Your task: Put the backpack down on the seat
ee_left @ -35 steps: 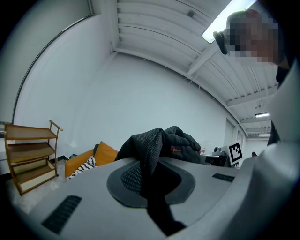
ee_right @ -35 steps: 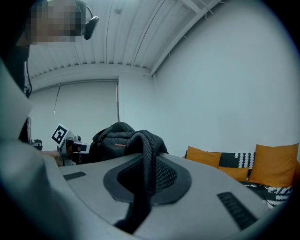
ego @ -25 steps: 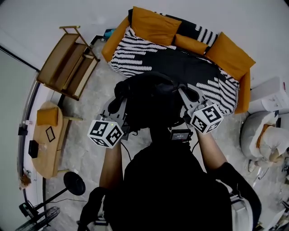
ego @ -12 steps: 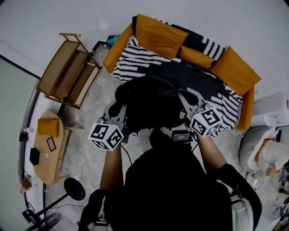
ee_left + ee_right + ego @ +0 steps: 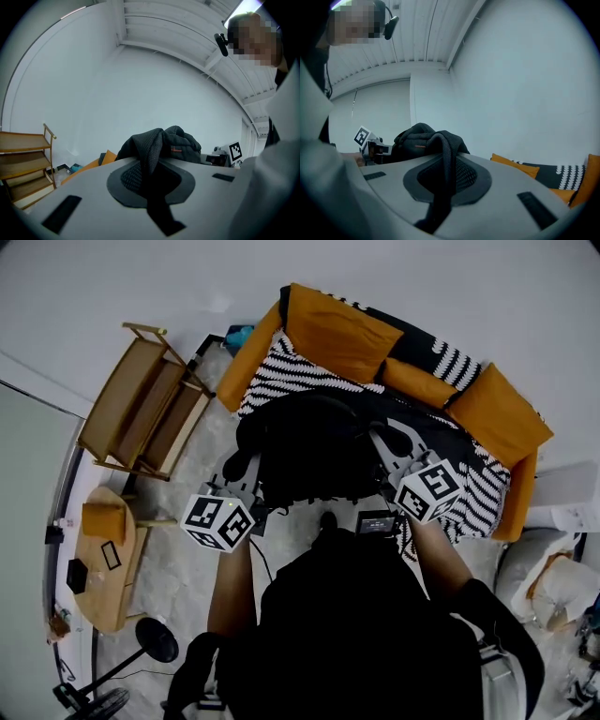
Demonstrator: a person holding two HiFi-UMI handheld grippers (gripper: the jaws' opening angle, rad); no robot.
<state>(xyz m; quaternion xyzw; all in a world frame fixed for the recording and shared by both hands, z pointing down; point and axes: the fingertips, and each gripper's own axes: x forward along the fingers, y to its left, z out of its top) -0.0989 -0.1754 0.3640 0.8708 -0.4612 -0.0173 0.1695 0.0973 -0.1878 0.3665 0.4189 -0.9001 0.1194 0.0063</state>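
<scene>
Backpack is off the sofa, slung between both grippers, one mesh strap each.
- Left gripper: jaws closed, left strap pinched in the pad slot.
- Right gripper: same, clamped on the right strap.
- No free jaw on either side.

Key relation: the seat lies straight ahead of and below the load. In the head view the bag's bulk overlaps the seat's front edge, left of its middle, with the striped cover visible beyond it and the orange back cushions further back.

The bag's long axis runs hand to hand. The sofa's front edge slants against that, so the right gripper looks nearer the seat, while the left sits over floor near the front-left corner.

Pose: forearms out side by side, both grippers pointing about level toward the backrest, marker cubes on top.

Judgement: carry phase. A bit more forward is needed, then lower both evenly. Whether the bag's bottom touches the seat cannot be told.
</scene>
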